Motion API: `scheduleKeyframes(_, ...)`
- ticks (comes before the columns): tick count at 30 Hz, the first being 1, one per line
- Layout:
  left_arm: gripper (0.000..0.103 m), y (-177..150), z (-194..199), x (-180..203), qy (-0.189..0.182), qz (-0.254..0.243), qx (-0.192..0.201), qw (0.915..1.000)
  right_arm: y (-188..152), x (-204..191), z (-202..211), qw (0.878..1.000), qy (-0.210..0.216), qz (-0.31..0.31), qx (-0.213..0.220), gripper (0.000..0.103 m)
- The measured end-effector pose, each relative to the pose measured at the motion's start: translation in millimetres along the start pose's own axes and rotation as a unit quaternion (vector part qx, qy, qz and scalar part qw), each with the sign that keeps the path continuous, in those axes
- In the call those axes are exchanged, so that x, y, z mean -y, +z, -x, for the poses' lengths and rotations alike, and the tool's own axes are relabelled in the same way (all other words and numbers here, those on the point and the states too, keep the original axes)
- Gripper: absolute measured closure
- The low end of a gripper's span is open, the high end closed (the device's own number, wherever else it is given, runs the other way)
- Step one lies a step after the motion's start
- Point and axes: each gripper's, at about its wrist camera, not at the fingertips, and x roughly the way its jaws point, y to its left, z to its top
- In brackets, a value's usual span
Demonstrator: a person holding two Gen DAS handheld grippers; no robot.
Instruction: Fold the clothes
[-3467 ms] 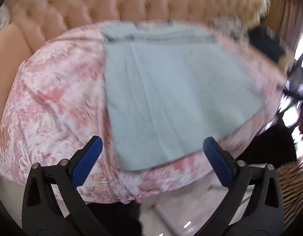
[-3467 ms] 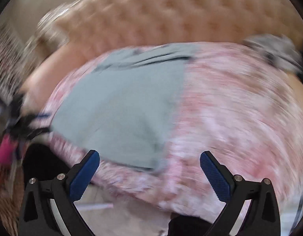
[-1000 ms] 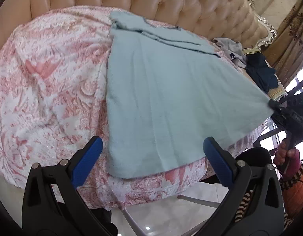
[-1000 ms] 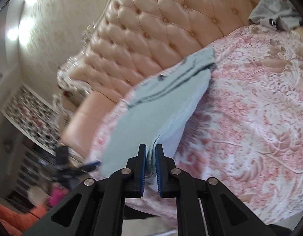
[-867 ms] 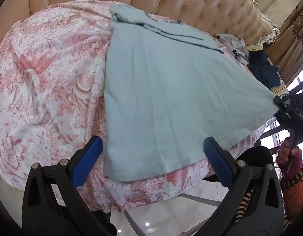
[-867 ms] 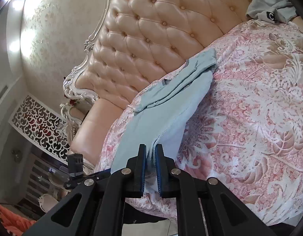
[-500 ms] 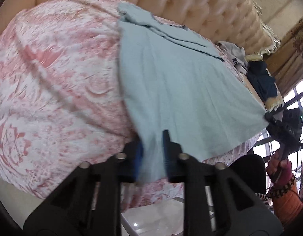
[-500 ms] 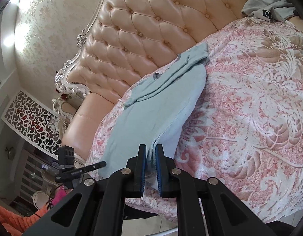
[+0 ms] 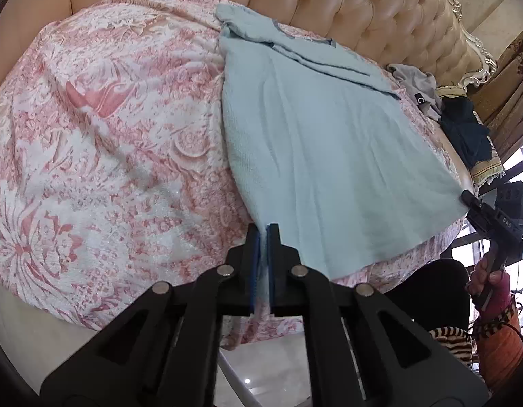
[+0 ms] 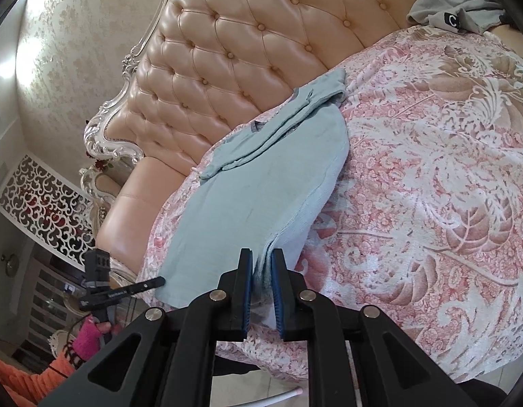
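Closed since a second ago, your left gripper (image 9: 263,264) now pinches the light-blue T-shirt (image 9: 329,156) hem corner (right gripper (image 10: 261,291) grips its corner, jaws easing); both corners secured for folding.

Left wrist view: my left gripper (image 9: 264,234) sits at bottom centre, on the near left corner of the shirt (image 9: 322,156). The shirt lies on the bedspread (image 9: 108,142), running from centre to the upper middle, where its folded sleeves lie before the headboard (image 9: 346,3). Bare bedspread fills the left half. At upper right, a heap of clothes (image 9: 444,112) lies behind the shirt. At the right edge, my right gripper (image 9: 465,196) meets the shirt's far corner.

Right wrist view: my right gripper (image 10: 262,257) sits at bottom centre on the shirt's (image 10: 261,186) near corner; the left gripper (image 10: 159,281) meets its lower-left corner.
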Motion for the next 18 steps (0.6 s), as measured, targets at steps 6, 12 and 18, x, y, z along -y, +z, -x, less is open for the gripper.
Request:
scheduleKeyframes(6,0.1,3,4,-3,-0.029,0.013,-0.001,0.9995,-1,6,1,1.0,-0.009,-0.008,0.0,0.089)
scheduleKeyframes(12,0.1,17,20,-1,-0.075,0.042,0.028,0.9959,-1,6,3,1.0,-0.007,-0.008,0.007,0.089)
scheduleKeyframes(18,0.1,26,26,-8,-0.122,0.085,0.043,0.988,3,3,8,1.0,-0.001,-0.007,0.014,0.09)
